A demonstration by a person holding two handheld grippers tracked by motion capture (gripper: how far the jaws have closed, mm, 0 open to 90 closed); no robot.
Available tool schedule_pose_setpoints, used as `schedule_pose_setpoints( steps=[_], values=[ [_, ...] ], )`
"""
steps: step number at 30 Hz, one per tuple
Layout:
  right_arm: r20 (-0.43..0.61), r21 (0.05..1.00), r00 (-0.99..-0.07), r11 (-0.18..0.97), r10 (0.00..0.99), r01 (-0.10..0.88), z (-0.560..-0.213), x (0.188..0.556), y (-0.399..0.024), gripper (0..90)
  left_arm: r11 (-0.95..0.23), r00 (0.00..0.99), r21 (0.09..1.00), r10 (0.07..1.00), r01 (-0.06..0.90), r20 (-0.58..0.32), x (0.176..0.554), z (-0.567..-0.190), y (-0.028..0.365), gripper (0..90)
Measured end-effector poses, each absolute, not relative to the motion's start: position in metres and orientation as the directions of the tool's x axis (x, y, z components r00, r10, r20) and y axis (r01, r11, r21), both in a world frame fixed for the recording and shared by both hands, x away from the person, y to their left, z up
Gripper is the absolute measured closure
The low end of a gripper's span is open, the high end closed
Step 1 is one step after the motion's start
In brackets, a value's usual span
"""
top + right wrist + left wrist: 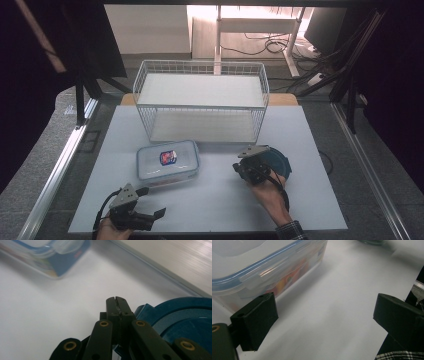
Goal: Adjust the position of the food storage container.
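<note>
Nearest me, my left tool (152, 214) sits low at the front of the bench (215, 200), jaws spread wide with nothing between them. In the left gripper view one pad (255, 322) is just beside the box (262, 270) and apart from it.

A little farther in, my right tool (239, 169) has its jaws pressed flat together; the right gripper view shows the two pads meeting (116, 305) with nothing visible between them. It hangs at the left edge of the blue lid (277, 161), which lies flat on the bench at the right. Whether the closed tips touch the lid's rim (175, 312) I cannot tell; they look to be right against it or just above.

Left of that lies the clear box (168, 161), its blue-edged cover on, with colourful contents showing through the wall. It rests on the bench just in front of the rack.

Farthest off stands the white wire rack (201, 100), both shelves bare.

My reading: the work is at its start. Nothing is held or shelved. If the box and lid are bound for the rack, each is yet to be gripped, lifted and placed.
</note>
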State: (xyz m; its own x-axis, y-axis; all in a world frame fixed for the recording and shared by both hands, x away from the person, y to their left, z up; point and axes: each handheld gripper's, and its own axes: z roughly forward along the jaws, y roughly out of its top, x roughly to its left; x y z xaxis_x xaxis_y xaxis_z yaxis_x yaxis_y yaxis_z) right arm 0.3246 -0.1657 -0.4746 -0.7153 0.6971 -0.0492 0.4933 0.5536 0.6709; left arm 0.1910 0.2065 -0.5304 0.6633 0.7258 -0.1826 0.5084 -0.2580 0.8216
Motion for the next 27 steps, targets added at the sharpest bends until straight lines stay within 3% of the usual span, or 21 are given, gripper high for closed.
schedule_pose_setpoints(
  steps=[23, 27],
  values=[
    [0.019, 0.702, -0.546, 0.377, 0.838, 0.604, -0.470, 0.339, -0.261, 89.7, -0.228, 0.628, 0.812, 0.751, 0.537, -0.204, 0.191, -0.531, 0.215, 6.5],
    [0.018, 0.707, -0.518, 0.355, 0.855, 0.612, -0.470, 0.342, -0.273, 89.7, -0.250, 0.603, 0.795, 0.778, 0.552, -0.174, 0.191, -0.531, 0.218, 7.0]
  ],
)
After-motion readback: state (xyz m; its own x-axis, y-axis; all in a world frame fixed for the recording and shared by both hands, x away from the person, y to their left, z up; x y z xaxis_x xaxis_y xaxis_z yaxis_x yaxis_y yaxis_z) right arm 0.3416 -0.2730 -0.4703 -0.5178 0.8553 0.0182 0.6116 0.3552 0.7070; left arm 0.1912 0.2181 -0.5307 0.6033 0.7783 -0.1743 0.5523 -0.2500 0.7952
